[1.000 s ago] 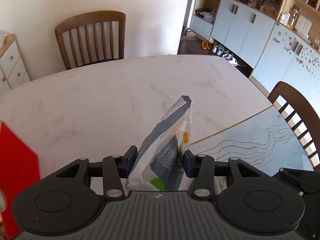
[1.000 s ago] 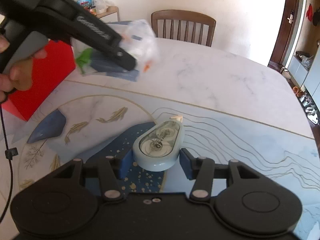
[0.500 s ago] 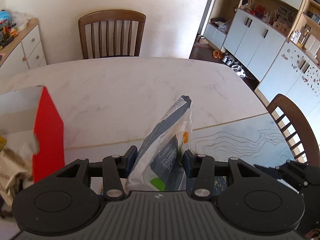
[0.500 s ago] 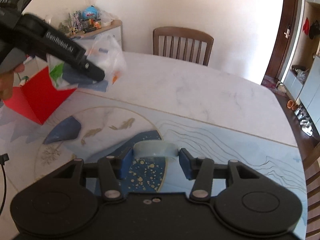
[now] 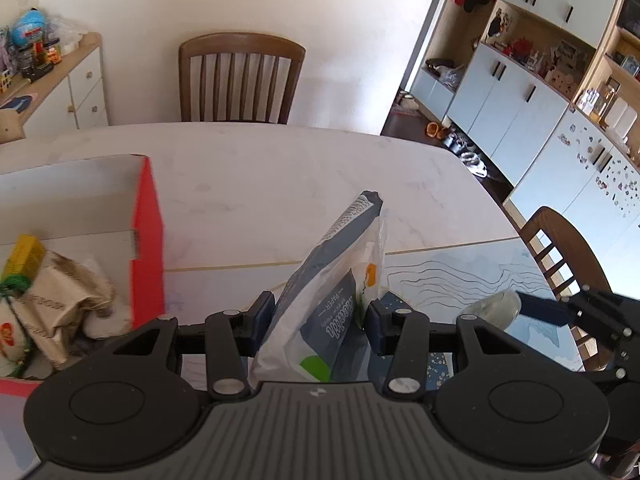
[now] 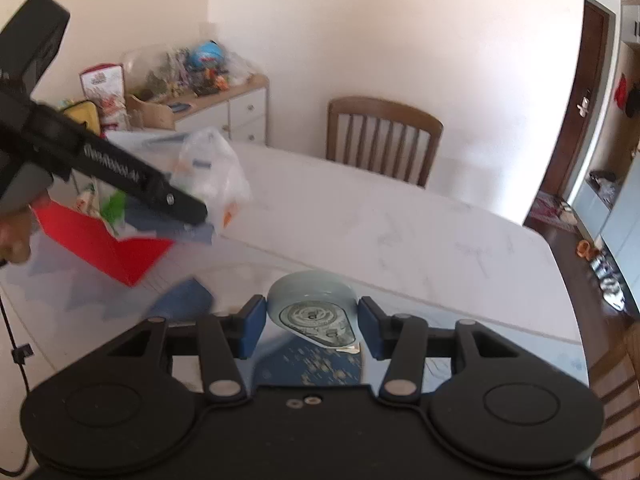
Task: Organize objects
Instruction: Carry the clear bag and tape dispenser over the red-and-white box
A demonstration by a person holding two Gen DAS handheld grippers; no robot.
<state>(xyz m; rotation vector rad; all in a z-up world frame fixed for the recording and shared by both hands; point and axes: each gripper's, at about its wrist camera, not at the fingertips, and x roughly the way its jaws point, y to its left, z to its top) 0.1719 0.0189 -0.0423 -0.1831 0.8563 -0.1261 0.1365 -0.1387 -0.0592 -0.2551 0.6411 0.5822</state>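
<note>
My left gripper point(image 5: 320, 316) is shut on a white and dark blue plastic packet of paper point(image 5: 340, 280), held up over the marble table point(image 5: 280, 184). Just to its left stands an open red box point(image 5: 148, 240) with a yellow carton and crumpled bags inside. My right gripper point(image 6: 310, 324) is shut on a pale blue correction tape dispenser point(image 6: 312, 308), clear of the blue patterned mat point(image 6: 320, 364). The right wrist view shows the left gripper point(image 6: 188, 208) with the packet point(image 6: 212, 176) above the red box point(image 6: 120, 248), a hand point(image 6: 16, 232) on its handle.
Wooden chairs stand at the far side point(image 5: 240, 76) and the right side point(image 5: 560, 248) of the table. A cluttered white sideboard point(image 6: 224, 100) is against the wall on the left. Pale blue cabinets point(image 5: 520, 100) line the right of the room.
The left gripper has carried the packet leftward to beside the red box, whose inside now shows. The right gripper has lifted the tape dispenser off the mat.
</note>
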